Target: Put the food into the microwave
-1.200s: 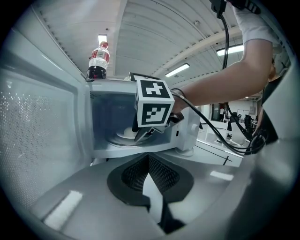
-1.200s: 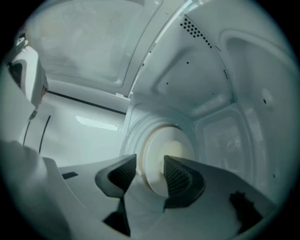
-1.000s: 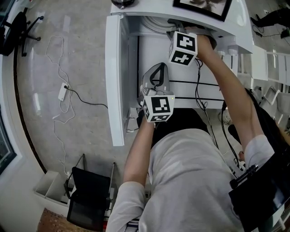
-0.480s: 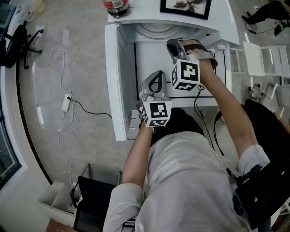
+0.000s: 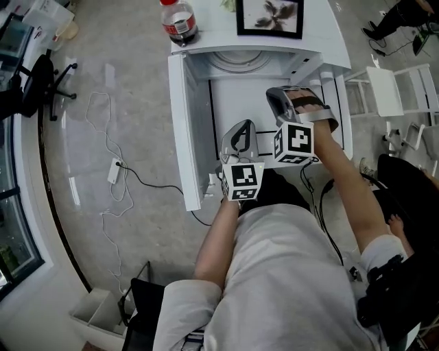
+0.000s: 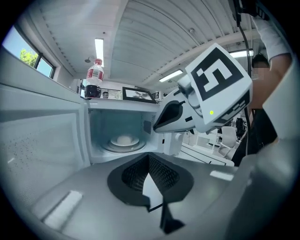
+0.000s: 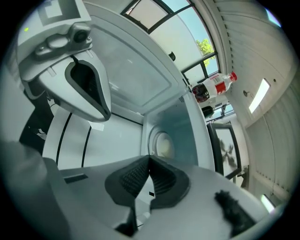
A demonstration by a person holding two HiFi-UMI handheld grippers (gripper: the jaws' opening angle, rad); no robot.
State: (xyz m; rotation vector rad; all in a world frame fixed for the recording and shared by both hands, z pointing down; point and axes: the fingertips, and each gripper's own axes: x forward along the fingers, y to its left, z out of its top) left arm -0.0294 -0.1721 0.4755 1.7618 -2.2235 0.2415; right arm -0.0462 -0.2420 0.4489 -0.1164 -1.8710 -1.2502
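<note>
White microwave (image 5: 206,82) with its door (image 5: 180,130) swung fully open to the left side of the head view. Inside, a pale round portion of food (image 6: 123,138) sat on a plate (image 6: 112,144) at the centre of the turntable, well back in the cavity; the right gripper view showed the same food (image 7: 163,143) against the rear wall. Neither gripper touched it.

The right gripper (image 5: 276,96) was outside the cavity, just in front of the opening, angled downward. Its fingers were pressed together with nothing between them. One second earlier this gripper had reached deep into the cavity, its marker cube level with the upper edge of the opening; half a second earlier it was partly withdrawn; it had since come clear and sat nearer the person.

The left gripper (image 5: 239,127) was held low before the opening, beside the right gripper and nearer the door. Its fingers also met at the tips, empty. Its position relative to the door differed little from the earlier pictures.

From the left gripper view, the right gripper (image 6: 164,119) crossed the upper right of the opening; from the right gripper view, the left gripper (image 7: 93,101) hung at upper left.

A red-labelled bottle (image 5: 180,20) and a framed picture (image 5: 269,17) stood above the microwave, more fully in view than before.
</note>
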